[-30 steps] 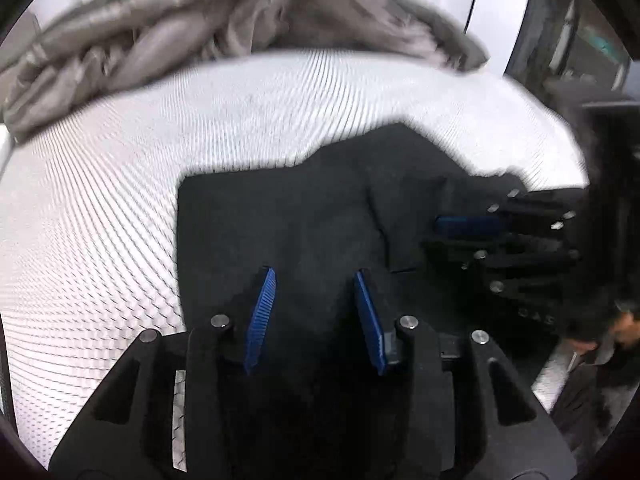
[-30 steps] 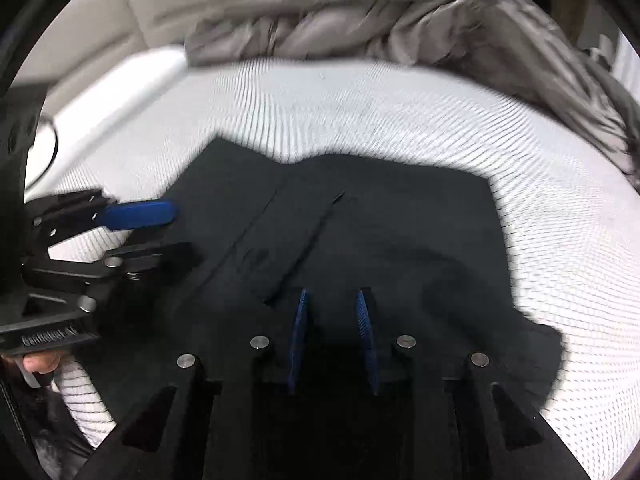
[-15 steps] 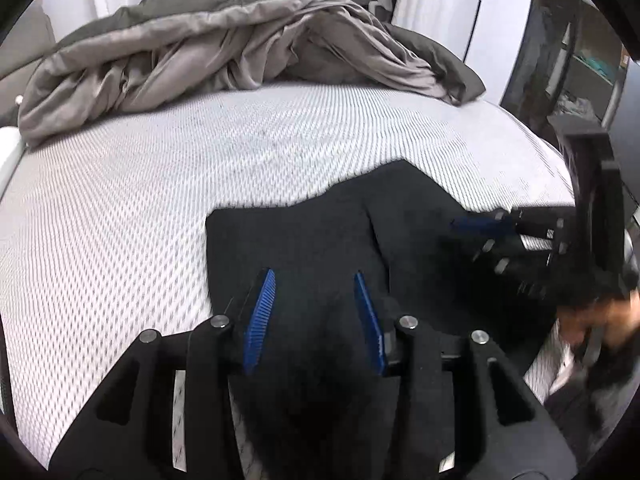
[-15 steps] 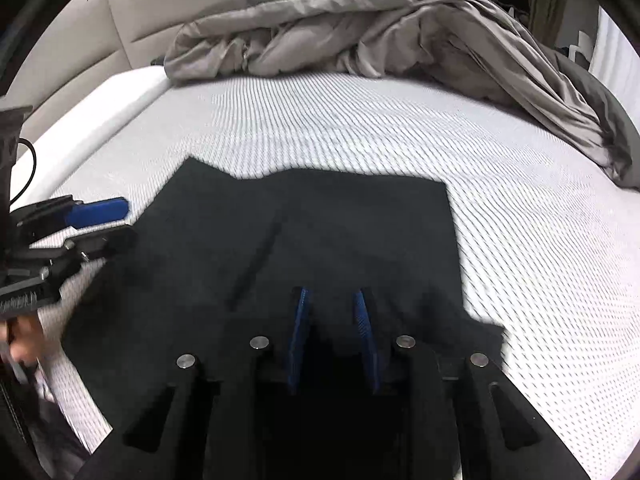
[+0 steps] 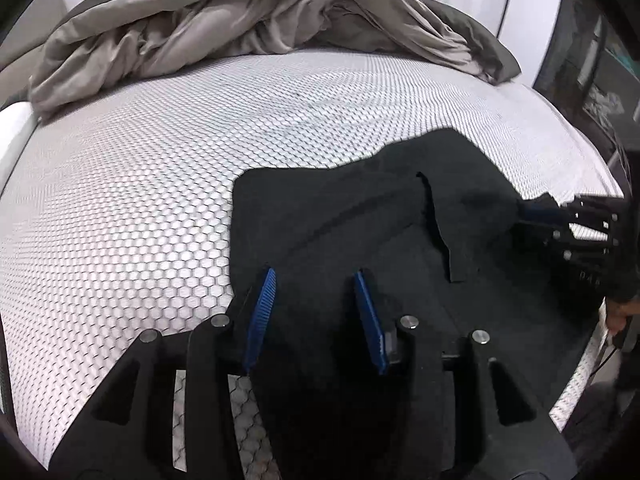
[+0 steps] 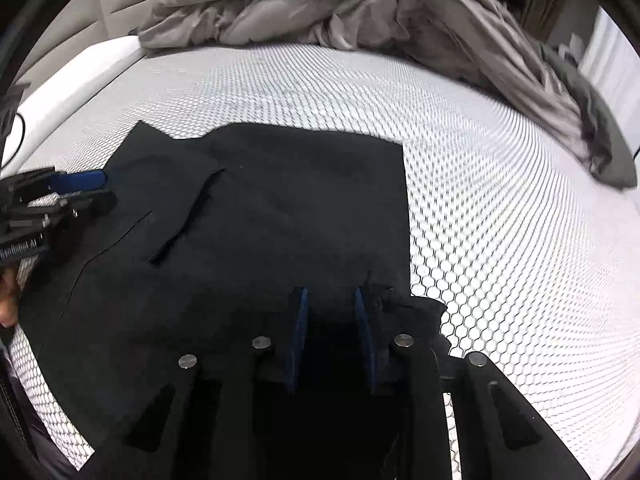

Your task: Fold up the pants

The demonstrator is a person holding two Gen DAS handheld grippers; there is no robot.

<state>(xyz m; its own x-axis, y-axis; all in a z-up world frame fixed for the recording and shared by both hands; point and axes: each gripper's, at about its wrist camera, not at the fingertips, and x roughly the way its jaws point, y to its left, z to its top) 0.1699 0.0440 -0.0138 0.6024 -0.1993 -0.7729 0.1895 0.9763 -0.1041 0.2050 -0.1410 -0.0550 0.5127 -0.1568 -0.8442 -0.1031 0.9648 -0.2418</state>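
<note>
Pants [image 6: 280, 216] lie flat, long axis prob. left-right on mattress [image 6: 500, 208]; both tongs [image 5: 314, 280] [image 6: 330, 292] grip cloth.

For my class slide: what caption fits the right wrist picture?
Black pants lie on a white mattress, gray blanket behind.

mattress [image 5: 168, 184]: white, honeycomb pattern | duvet [image 5: 248, 12]: grey-brown, crumpled at far edge

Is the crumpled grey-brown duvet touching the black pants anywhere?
Apart. The right wrist view shows the crumpled grey-brown duvet heaped at the far end of the white honeycomb mattress, with a broad bare strip between it and the black pants.
</note>
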